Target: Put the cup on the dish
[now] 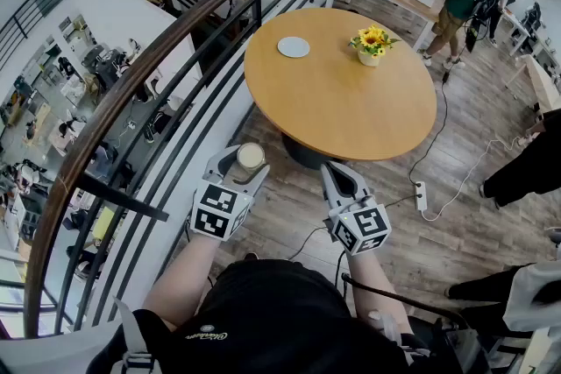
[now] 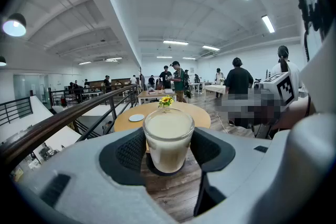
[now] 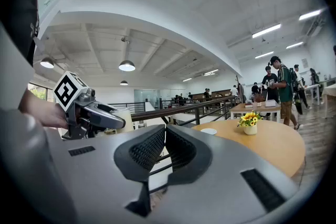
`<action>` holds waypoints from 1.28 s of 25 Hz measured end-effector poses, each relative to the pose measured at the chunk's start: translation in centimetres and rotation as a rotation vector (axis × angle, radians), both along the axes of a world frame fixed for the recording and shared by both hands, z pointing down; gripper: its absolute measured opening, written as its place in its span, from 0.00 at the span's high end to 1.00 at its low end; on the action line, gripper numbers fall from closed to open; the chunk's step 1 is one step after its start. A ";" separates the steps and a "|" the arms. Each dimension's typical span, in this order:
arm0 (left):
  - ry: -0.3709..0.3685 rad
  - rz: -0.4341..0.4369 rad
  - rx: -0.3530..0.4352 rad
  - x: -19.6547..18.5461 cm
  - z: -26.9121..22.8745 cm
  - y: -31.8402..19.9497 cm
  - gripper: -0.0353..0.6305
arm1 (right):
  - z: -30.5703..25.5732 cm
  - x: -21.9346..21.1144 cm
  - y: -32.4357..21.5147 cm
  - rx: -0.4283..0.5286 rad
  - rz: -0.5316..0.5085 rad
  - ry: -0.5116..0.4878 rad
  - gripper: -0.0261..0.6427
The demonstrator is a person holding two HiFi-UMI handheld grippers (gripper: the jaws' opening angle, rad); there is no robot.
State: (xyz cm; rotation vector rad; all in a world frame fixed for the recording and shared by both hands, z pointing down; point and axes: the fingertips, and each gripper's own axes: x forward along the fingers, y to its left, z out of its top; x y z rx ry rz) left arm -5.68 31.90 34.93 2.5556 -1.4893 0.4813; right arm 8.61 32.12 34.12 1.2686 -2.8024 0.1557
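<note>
**Glass cup gripped short of the table**

A curved, wood-topped metal railing [image 1: 149, 74] is running left of the round wooden table [image 1: 351, 101]. Before the table's near edge, the left gripper [image 1: 244, 164] is clamping a clear cylindrical cup [image 1: 251, 156] of creamy liquid. Beside it the right gripper [image 1: 337, 175] is hanging empty, its ribbed pads together. A flat white dish [image 1: 293, 46] and a potted sunflower bunch [image 1: 371, 44] are sitting on the table's far side.

my left gripper [image 1: 246, 160] out front, tipped slightly down, jaws wide, pads pressed on both sides of the cup [image 2: 168, 139], my right gripper [image 1: 338, 179] just beside it, near level, jaws together, nothing between, left forearm [image 1: 178, 278] and right forearm [image 1: 366, 274] stretched forward
</note>
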 end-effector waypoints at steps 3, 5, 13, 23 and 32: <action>-0.003 0.001 -0.004 0.4 0.1 0.1 0.55 | -0.1 0.5 0.0 -0.006 0.004 -0.018 0.95; -0.002 0.002 -0.003 0.9 0.0 0.0 0.55 | -0.2 1.0 -0.1 -0.009 0.004 -0.035 0.95; -0.002 -0.006 -0.011 2.6 -0.1 -0.2 0.55 | 0.2 2.2 -0.3 -0.011 -0.007 -0.023 0.95; 0.000 -0.066 -0.006 5.8 0.5 0.2 0.55 | 1.6 5.8 -0.4 -0.018 -0.055 -0.008 0.95; 0.005 -0.093 0.003 6.4 0.0 -1.5 0.55 | 1.8 6.7 -2.1 -0.028 -0.079 -0.002 0.95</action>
